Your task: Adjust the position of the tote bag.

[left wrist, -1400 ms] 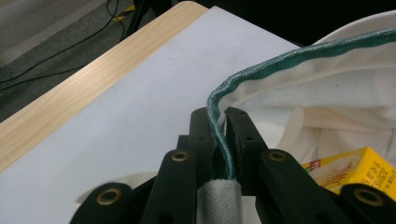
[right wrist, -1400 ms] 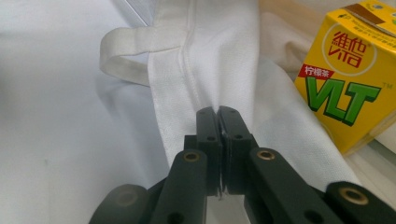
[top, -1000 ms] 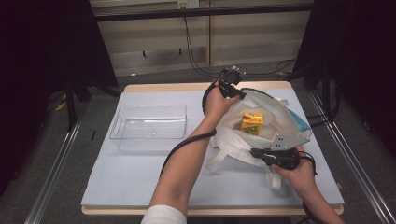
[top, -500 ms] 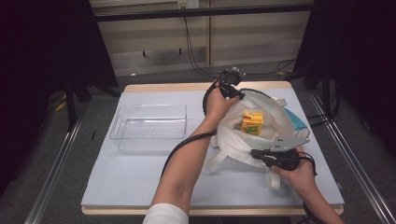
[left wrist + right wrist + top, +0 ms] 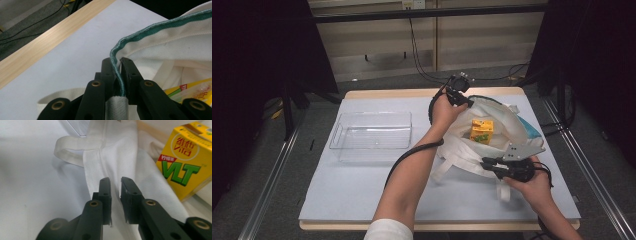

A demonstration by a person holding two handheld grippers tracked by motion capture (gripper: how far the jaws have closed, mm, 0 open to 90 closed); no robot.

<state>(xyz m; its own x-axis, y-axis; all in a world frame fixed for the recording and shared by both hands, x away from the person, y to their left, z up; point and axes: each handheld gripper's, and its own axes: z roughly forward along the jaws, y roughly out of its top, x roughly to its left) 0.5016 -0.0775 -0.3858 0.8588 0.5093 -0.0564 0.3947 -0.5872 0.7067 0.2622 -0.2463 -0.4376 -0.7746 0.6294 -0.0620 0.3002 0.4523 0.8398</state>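
White canvas took up the right half of the surface point(image 5: 362, 200) from my high view: a tote bag point(image 5: 507, 120) lay slumped there with its mouth held open, a yellow drink carton point(image 5: 481, 131) standing inside, and a clear plastic bin point(image 5: 372, 131) sat empty well to its left. I had the left gripper point(image 5: 462, 97) at the bag's far rim and the right gripper point(image 5: 492, 164) at its near edge, and against the frames from a second before neither hand had shifted. Through the left gripper view I saw its jaws pressed tight on the green-trimmed rim point(image 5: 117, 72), the piping running up between the pads, so the far side of the mouth was pinned up. Through the right gripper view the jaws had just been opening; a narrow gap stood between them, the white cloth of the bag's near wall point(image 5: 115, 170) lay in and under that gap no longer clamped, and the carton point(image 5: 183, 162) sat just beyond to the right, beside a loose strap point(image 5: 71, 151). I judged that letting go of the near wall freed my right hand to reach in for the carton while the left kept the bag open.
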